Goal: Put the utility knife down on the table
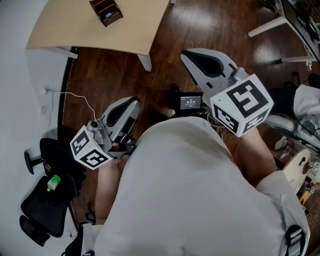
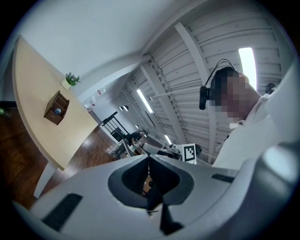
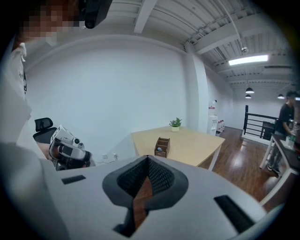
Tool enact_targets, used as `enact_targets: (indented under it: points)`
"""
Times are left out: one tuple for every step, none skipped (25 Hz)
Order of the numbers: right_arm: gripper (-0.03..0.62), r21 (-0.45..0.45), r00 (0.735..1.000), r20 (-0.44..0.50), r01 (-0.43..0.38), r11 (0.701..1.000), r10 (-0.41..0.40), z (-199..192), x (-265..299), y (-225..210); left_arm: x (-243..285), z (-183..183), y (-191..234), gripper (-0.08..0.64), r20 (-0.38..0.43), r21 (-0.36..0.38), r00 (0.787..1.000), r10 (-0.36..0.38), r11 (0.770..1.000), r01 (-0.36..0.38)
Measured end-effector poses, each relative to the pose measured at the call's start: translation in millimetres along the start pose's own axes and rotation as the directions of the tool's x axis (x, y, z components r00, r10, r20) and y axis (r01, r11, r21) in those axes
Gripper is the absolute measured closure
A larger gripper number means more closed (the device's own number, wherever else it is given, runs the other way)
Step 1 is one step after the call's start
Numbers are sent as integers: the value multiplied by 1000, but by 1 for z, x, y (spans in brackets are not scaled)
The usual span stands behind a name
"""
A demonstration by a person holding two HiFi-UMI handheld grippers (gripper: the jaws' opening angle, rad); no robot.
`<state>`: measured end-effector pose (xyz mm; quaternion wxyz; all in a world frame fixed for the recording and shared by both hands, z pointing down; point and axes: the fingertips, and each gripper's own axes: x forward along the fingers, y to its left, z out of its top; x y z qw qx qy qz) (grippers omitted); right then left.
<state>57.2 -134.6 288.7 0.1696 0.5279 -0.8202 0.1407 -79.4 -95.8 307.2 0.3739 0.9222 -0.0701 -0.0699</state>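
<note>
The person's white shirt (image 1: 190, 200) is filling the foreground; the left gripper (image 2: 149, 156) and right gripper (image 3: 148, 159) are hanging short of the table (image 1: 75, 30), jaws pinched together, empty; no utility knife is showing; only a wooden organiser box (image 1: 106, 11) is sitting there, so progress is looking unclear.

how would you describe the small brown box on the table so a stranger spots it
Find the large pale wooden table with white legs by the white wall. Two things stand on it: the dark brown open-topped wooden box sits toward the middle, square and slotted, unlike the small green potted plant at the table's edge.
</note>
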Motion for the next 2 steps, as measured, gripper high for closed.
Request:
enact_targets:
  points:
    - [592, -1, 1000, -1, 0, 1000, 0, -2, 1, 0, 1, -2, 1, 558, -2, 0, 1000, -1, 1000, 1]
    - [592, -1, 1000, -3, 0, 1000, 0, -4, 2, -1, 1, -3, 2, 558, -3, 0, 1000, -2, 1000, 2]
